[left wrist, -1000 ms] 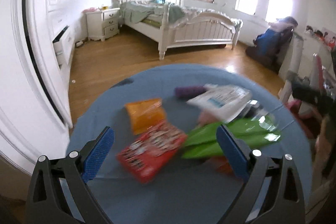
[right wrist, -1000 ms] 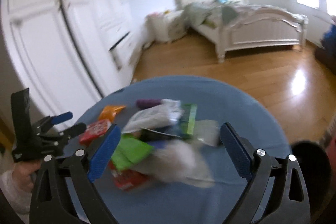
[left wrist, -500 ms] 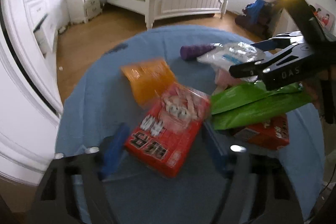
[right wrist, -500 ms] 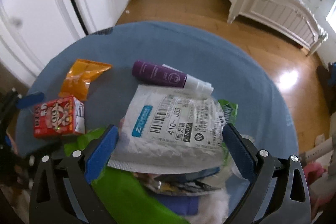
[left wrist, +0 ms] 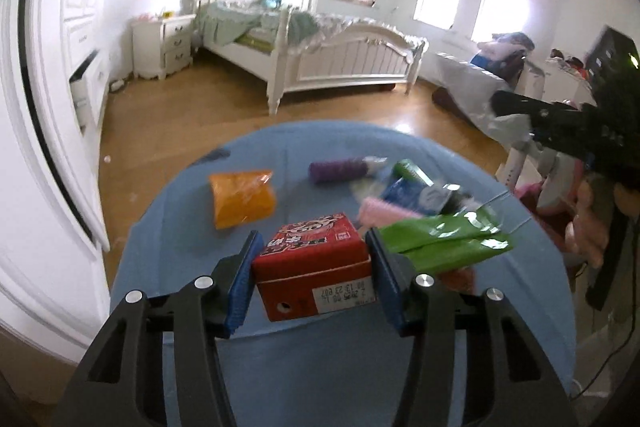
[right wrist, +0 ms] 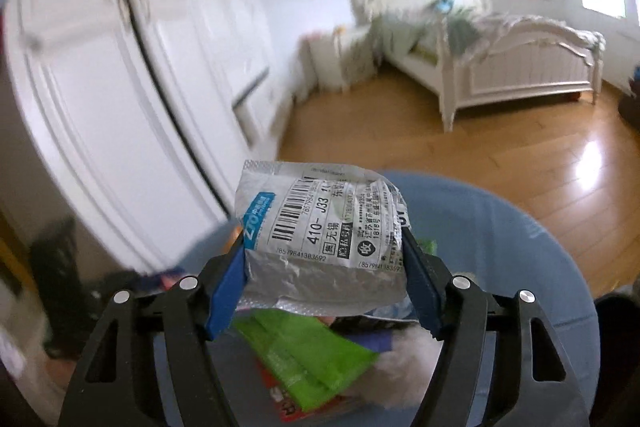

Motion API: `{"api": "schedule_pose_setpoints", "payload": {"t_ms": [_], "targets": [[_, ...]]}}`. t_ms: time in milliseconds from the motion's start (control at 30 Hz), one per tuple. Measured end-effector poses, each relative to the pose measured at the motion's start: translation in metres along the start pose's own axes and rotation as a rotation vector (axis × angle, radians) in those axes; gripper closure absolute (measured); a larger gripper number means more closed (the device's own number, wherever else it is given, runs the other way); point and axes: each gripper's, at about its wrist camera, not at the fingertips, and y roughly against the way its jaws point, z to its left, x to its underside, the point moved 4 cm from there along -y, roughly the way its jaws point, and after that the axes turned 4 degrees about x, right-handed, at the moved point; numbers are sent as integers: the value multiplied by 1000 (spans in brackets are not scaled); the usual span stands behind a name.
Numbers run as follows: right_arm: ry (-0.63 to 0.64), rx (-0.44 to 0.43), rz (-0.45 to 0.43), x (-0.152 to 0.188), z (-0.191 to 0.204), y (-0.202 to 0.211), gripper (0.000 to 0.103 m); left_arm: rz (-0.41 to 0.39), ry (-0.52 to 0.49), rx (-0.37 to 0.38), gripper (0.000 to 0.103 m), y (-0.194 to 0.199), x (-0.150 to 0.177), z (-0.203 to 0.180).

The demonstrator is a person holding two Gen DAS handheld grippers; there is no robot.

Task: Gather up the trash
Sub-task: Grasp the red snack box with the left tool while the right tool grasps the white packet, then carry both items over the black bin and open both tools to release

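Note:
My left gripper point(left wrist: 312, 277) is shut on a small red drink carton point(left wrist: 314, 265) and holds it above the round blue table point(left wrist: 180, 227). My right gripper point(right wrist: 322, 277) is shut on a crumpled silver mailing bag point(right wrist: 320, 233) with a barcode label, lifted off the table point(right wrist: 520, 247). On the table lie an orange wrapper point(left wrist: 242, 197), a purple tube point(left wrist: 338, 169), a green wrapper point(left wrist: 444, 241), a pink item point(left wrist: 382, 213) and a blue packet point(left wrist: 404, 191). The green wrapper also shows under the bag in the right wrist view point(right wrist: 308, 351).
The right gripper's black body point(left wrist: 568, 131) shows at the right of the left wrist view. A white wardrobe point(left wrist: 52, 107) stands at the left, a white bed point(left wrist: 320, 55) at the back, wooden floor point(left wrist: 180, 123) between. Clutter point(left wrist: 560, 195) stands at the table's right.
Both grippers have closed and lifted: the left took the red carton off the table, the right took the silver mailing bag off the pile.

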Motion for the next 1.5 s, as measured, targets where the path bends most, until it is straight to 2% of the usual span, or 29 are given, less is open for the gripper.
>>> {"api": "schedule_pose_setpoints", "payload": {"t_ms": [167,333,500,633,767,967,1167,1500], "targets": [[-39,76,-130,6,-30,54,33,-38,15,31,51,2,-11,-20],[-97,177,-260,19,-72,107,33,-86,31,104,51,7,-28,-49],[-166,289,-367,31,-116,150,32,-142,-12,214,51,1,-55,-110],[-201,371,-403,41,-151,176,32,-158,-41,329,51,-13,-71,-162],[-239,443,-418,58,-190,200,32,-129,-73,417,51,-41,-82,-214],[-301,534,-414,81,-237,218,32,-77,-101,495,51,-75,-83,-263],[-341,593,-386,99,-270,216,32,-22,-117,544,51,-105,-73,-299],[-409,632,-330,124,-309,200,32,82,-167,580,51,-159,-63,-339]]}}
